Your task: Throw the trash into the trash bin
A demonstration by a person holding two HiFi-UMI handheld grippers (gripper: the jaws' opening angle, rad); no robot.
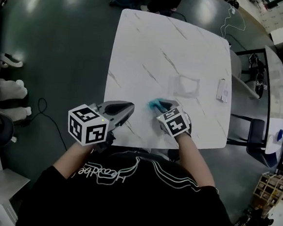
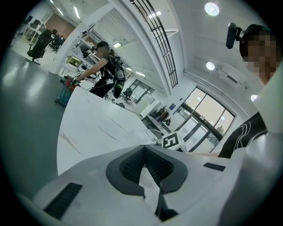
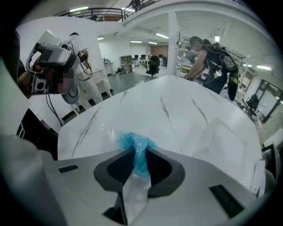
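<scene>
Though blurry overhead, blue trash (image 3: 132, 142), perhaps plastic, in right gripper (image 3: 138, 158)

We see a white table (image 1: 152, 42) with thin grey veins like marble, standing on a dark floor (image 1: 64, 45). Near its front edge lies a blue crumpled plastic (image 1: 154, 105), and a little further in, apart from it, a clear plastic wrapper (image 1: 185, 85) lies flat. Close to the right edge we see a small white packet (image 1: 222, 90).
</scene>
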